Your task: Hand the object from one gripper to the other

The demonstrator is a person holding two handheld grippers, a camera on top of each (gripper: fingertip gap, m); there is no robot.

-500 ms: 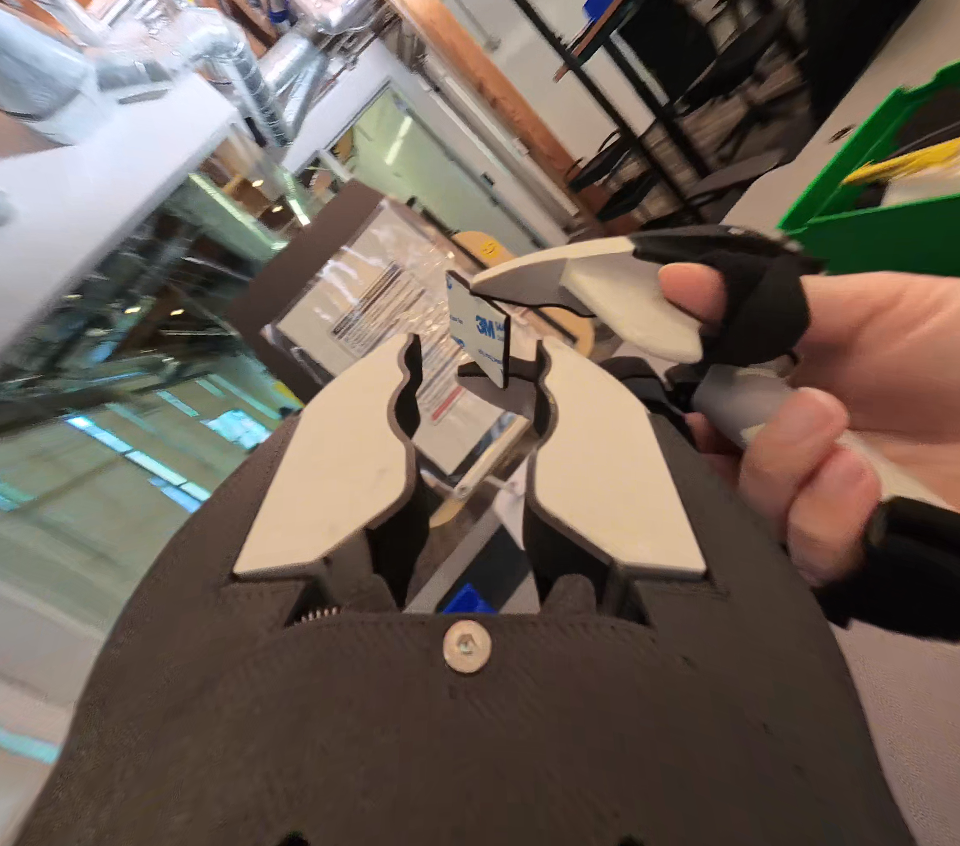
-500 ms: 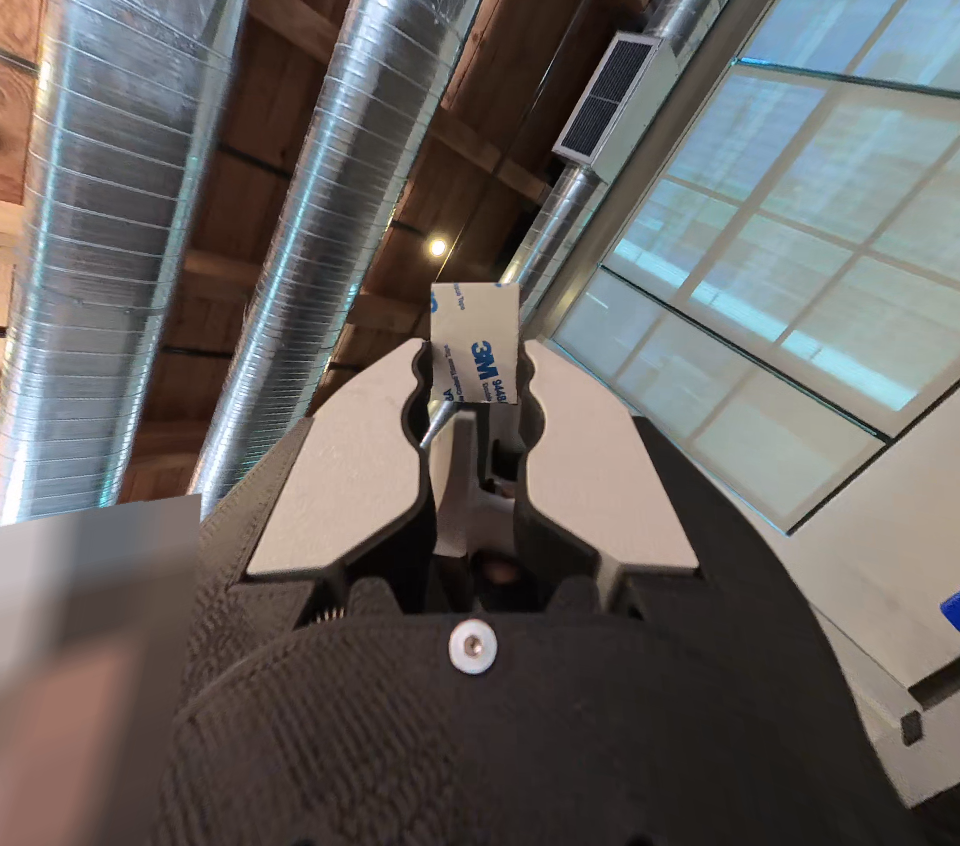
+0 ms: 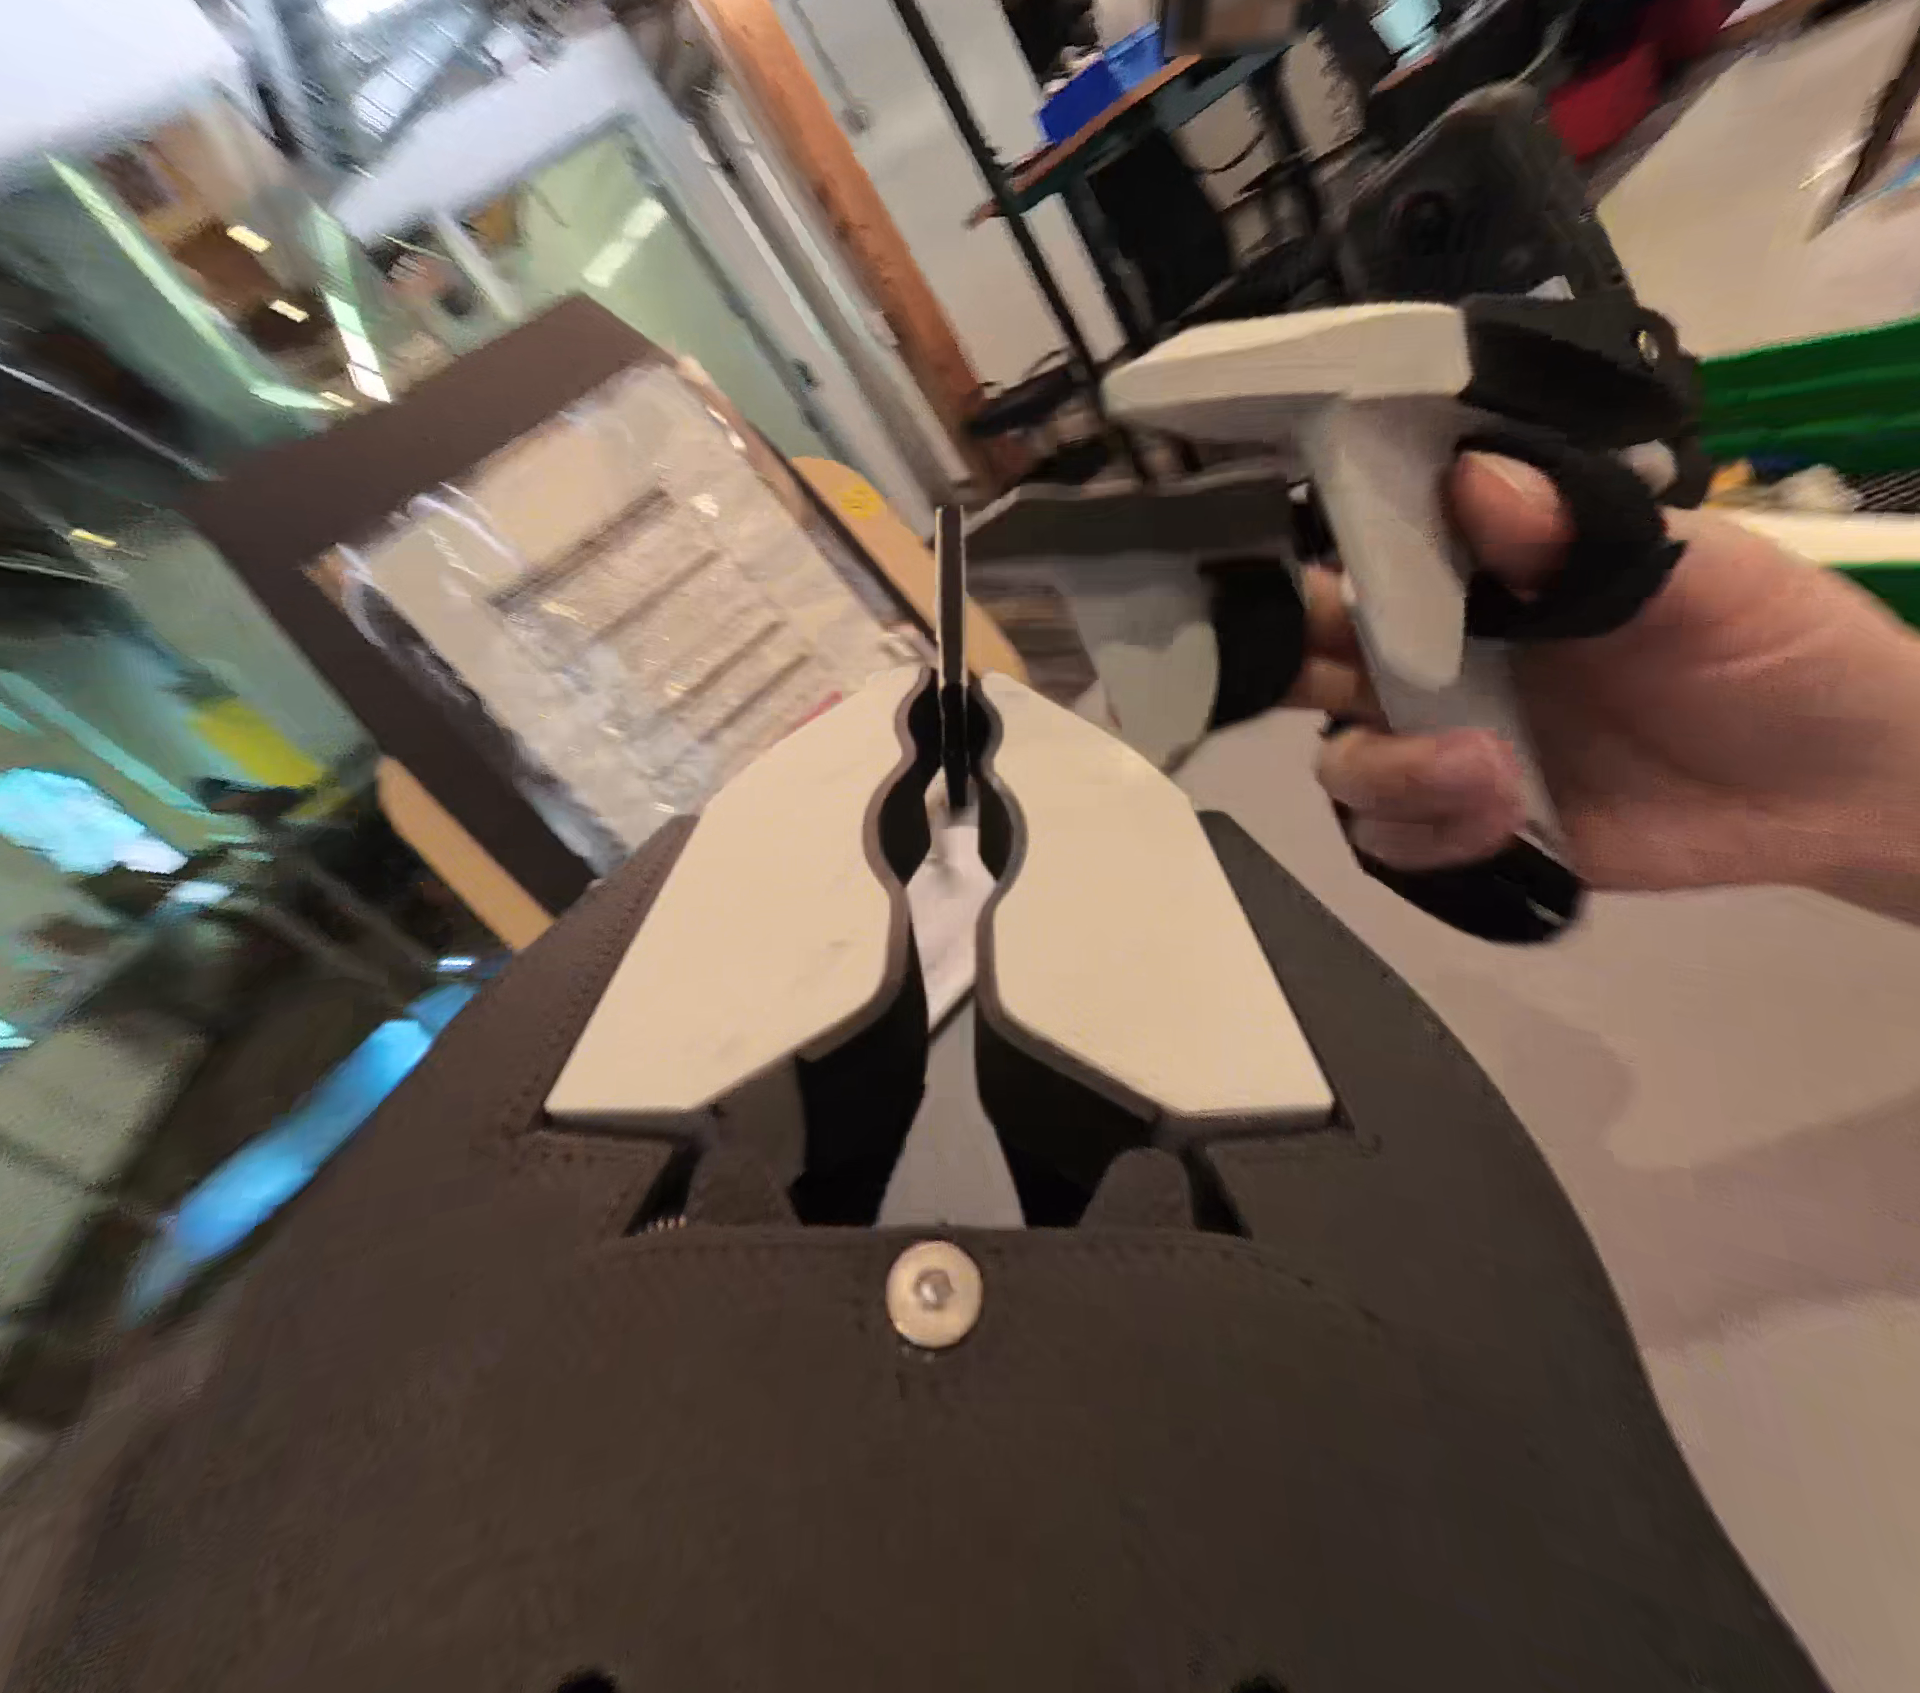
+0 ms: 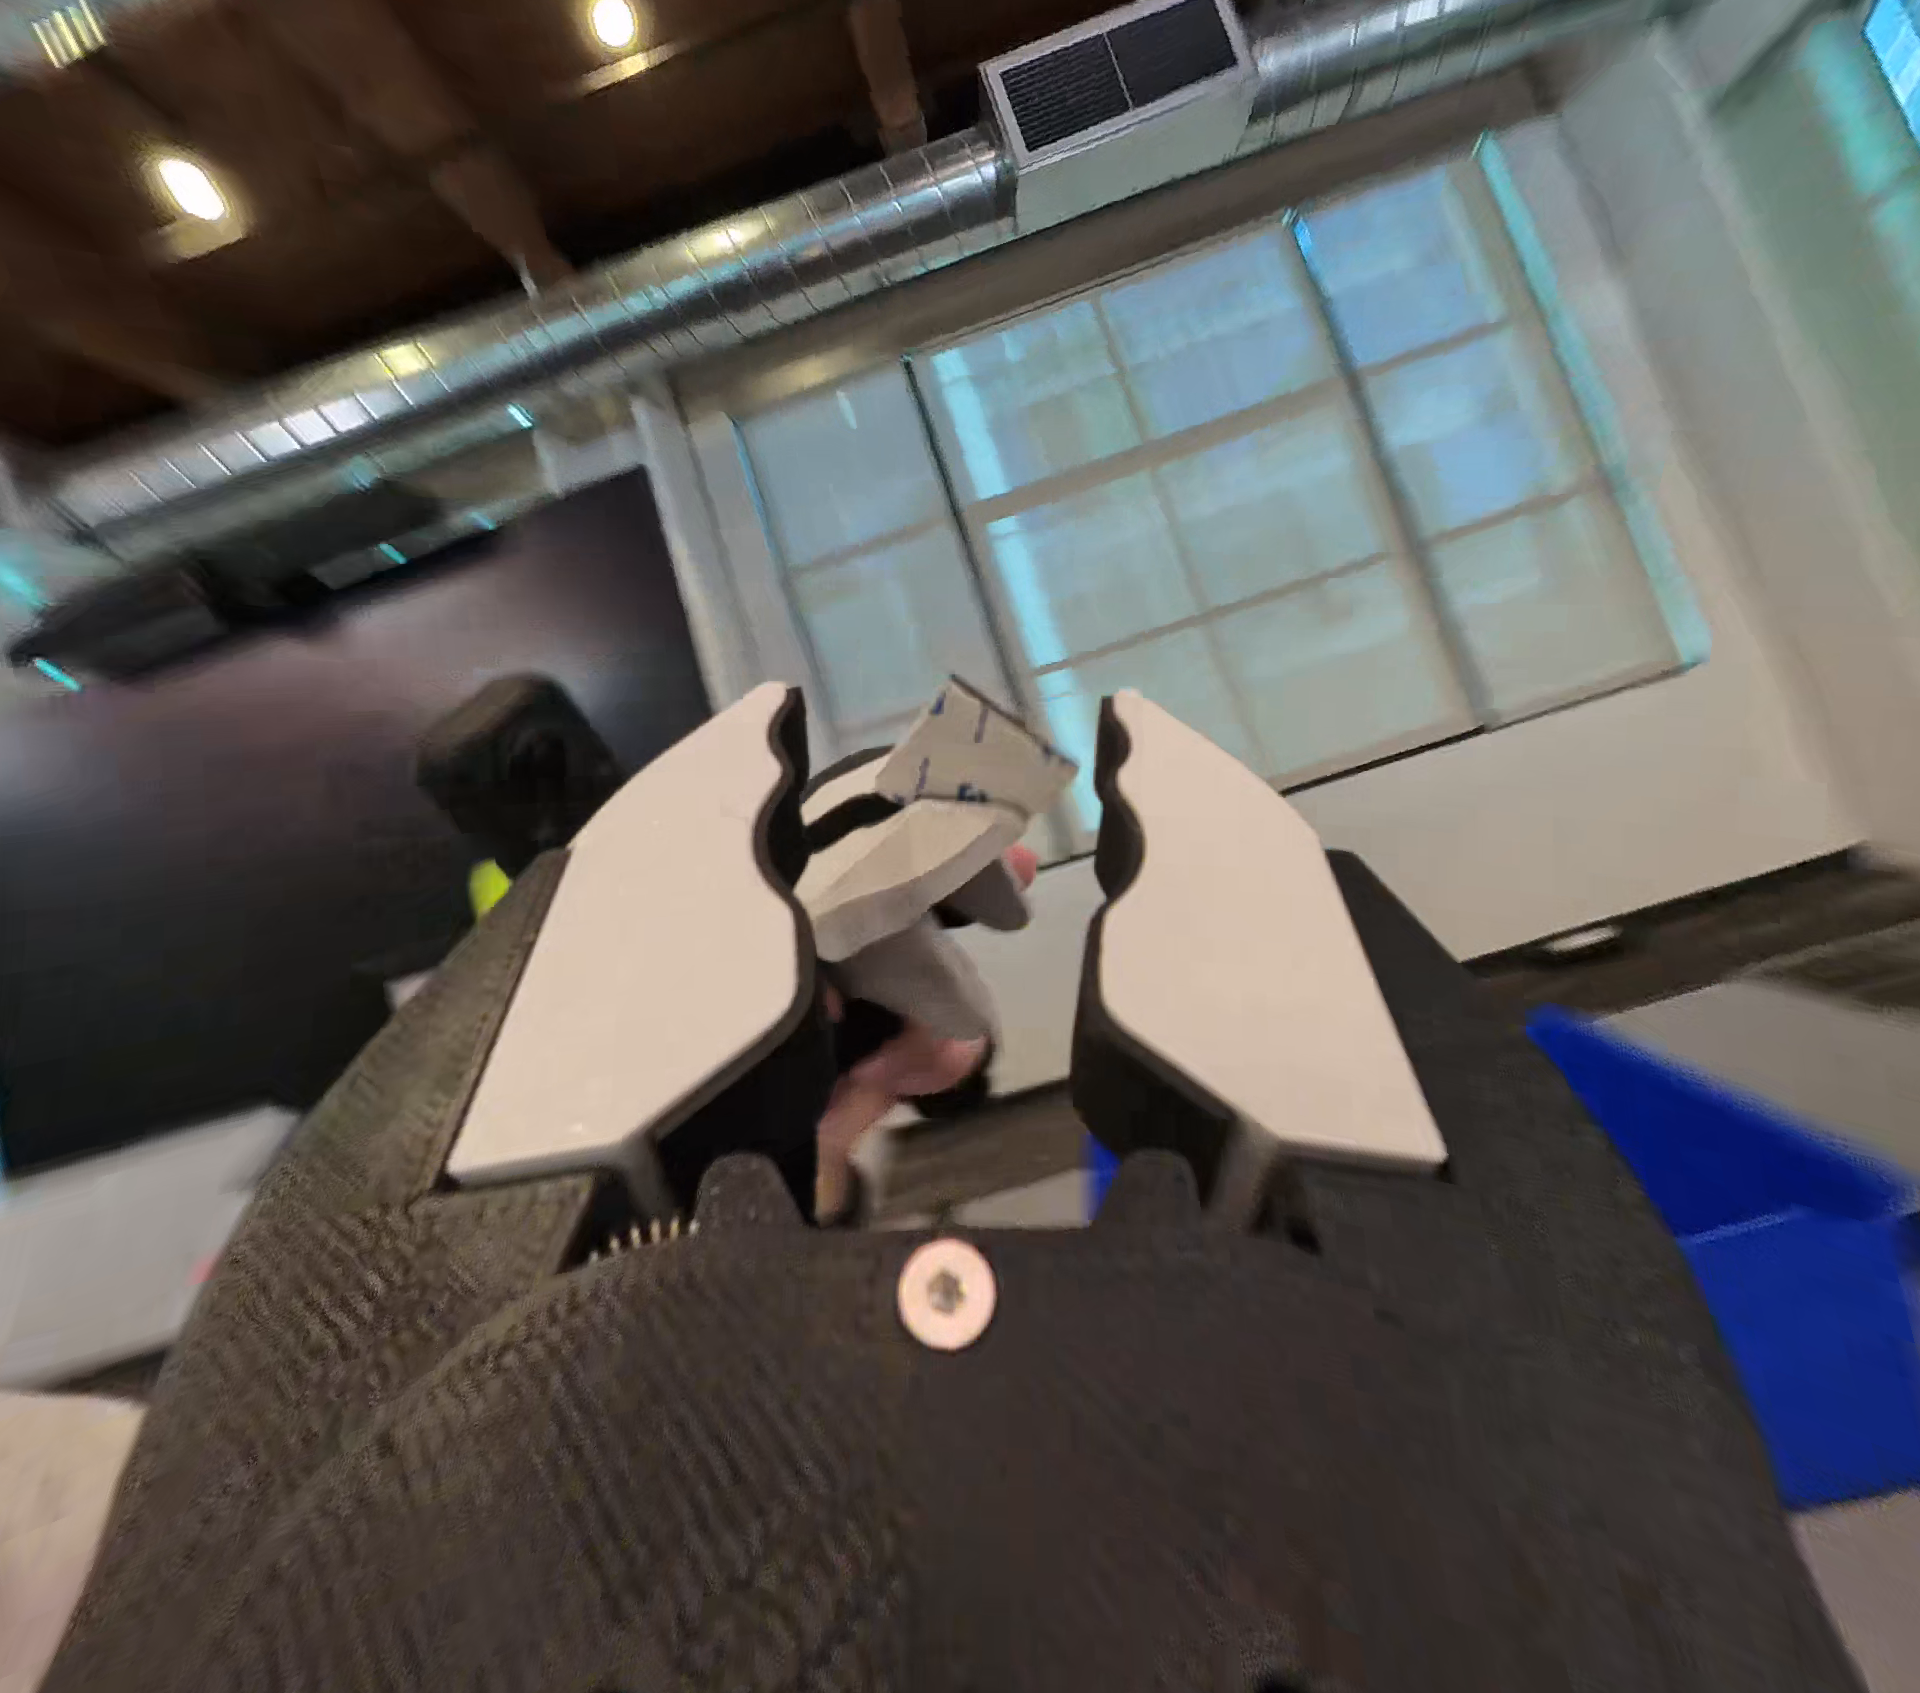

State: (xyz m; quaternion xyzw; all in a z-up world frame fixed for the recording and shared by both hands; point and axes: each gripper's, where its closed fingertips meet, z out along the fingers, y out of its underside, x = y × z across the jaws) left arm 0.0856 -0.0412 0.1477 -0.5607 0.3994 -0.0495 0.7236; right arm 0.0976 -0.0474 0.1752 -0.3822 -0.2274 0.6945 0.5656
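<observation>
The left gripper (image 3: 951,713) has its fingers pressed together on the pad (image 3: 950,604) — a thin, flat piece seen edge-on from the left wrist view, standing straight up out of the fingertips as a dark sliver. Its lower end sits in the notch between the two pale fingers (image 3: 769,905).

Off to the right in that same view, the right gripper (image 3: 1195,386) hangs in the air, gripped by a hand (image 3: 1621,708), its pale fingers pointing left and clear of the pad. It is apart from the left gripper, up and to the right of it.

From the right wrist view, the right gripper (image 4: 951,724) has its fingers spread wide, nothing between them. Through the gap you can see the left gripper (image 4: 940,843) farther off, and the pad (image 4: 971,755) shows its flat face here: pale paper backing with blue print, tilted, clamped at the tip. The pad floats between the spread fingertips in the picture but touches neither.

Behind it all — big gridded windows (image 4: 1226,521), a silver duct (image 4: 623,313) running under a dark wooden ceiling, and a blue bin (image 4: 1745,1228) at the right edge. In the left wrist view a green bin (image 3: 1808,396) sits at the far right, and the background is smeared with blur.
</observation>
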